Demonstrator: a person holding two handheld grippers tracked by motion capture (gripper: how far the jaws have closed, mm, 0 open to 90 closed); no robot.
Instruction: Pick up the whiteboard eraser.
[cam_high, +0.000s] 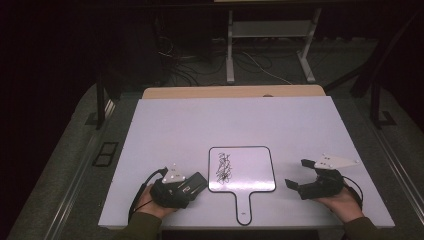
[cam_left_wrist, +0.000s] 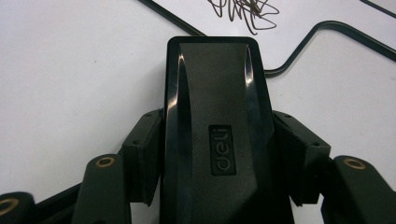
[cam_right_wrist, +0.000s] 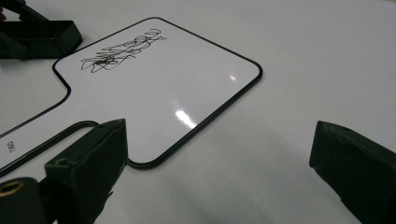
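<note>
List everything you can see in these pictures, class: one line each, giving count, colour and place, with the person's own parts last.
Handled whiteboard: one, white with a black rim, lying flat on the table between the two grippers, handle toward the person.
Scribble: one, black, on the board's left part.
Eraser: one, black, branded "deli", clamped in the left hand-held gripper, left of the board.
Table: one, white top with a wooden edge at the far side.
Desk frame: one, white, on the floor beyond the table.
Cables: several, dark and light, on the floor behind.
Left hand-held gripper: one, black, near left.
Right hand-held gripper: one, black, jaws apart, near right.
Hands: two, at the near edge.
</note>
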